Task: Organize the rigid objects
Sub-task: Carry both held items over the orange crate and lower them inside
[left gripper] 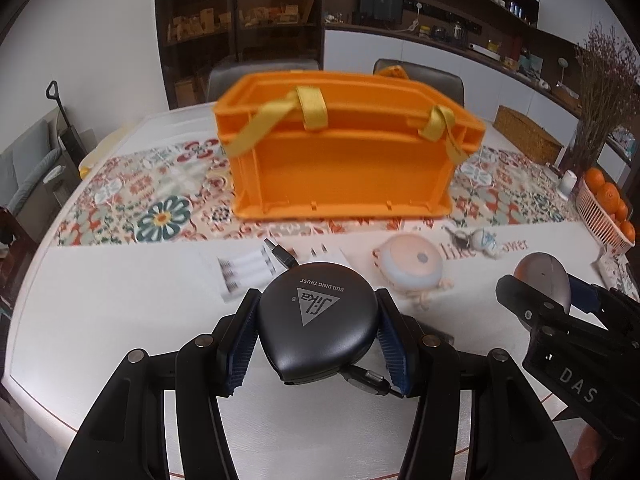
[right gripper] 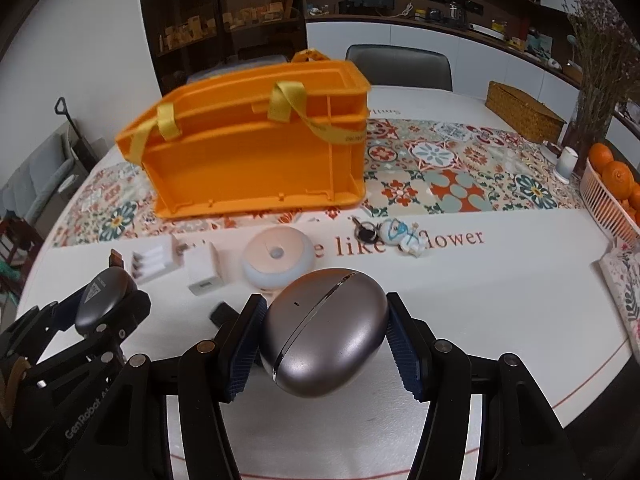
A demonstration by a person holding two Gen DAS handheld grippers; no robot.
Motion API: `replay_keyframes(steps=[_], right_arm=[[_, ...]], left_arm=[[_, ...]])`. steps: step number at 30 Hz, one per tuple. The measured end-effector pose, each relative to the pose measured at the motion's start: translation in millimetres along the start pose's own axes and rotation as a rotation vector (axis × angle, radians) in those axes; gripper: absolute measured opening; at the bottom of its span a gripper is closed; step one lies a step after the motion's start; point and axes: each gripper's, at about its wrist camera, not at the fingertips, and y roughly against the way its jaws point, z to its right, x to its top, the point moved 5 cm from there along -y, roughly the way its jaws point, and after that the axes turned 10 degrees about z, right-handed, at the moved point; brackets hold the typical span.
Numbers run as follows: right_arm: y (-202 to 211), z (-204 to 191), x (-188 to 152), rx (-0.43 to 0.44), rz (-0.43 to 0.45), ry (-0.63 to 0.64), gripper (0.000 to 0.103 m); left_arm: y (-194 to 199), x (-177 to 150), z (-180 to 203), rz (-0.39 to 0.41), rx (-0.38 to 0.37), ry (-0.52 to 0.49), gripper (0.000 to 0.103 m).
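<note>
Crate point(right gripper: 256, 152) behind round lamp point(right gripper: 278, 258); keys point(right gripper: 366, 234) right — seemingly apart.

Oranges point(right gripper: 618, 176) in a pink basket point(right gripper: 604, 204), a wicker box point(right gripper: 524, 114) and dried flowers point(right gripper: 600, 60).

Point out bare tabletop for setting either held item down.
Free: the white table right of the keys, toward the orange basket, and the near edge under both grippers. Crowded: the row from battery case to round lamp before the crate.

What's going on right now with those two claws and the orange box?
Left gripper clamped on black round case. Right gripper clamped on silver egg-shaped case. Orange crate ahead on table, open. Small items lie between; nothing blocking.
</note>
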Motion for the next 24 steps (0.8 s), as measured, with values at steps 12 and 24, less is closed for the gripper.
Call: replay_keyframes(steps=[12, 24], right_arm=[[19, -28, 46, 0.026, 0.035, -0.012, 0.06], [19, -59, 87, 0.012, 0.074, -0.037, 0.06]], left_arm=[[11, 51, -24, 0.036, -0.03, -0.009, 0.055], [9, 98, -53, 0.077, -0.08, -0.039, 0.055]])
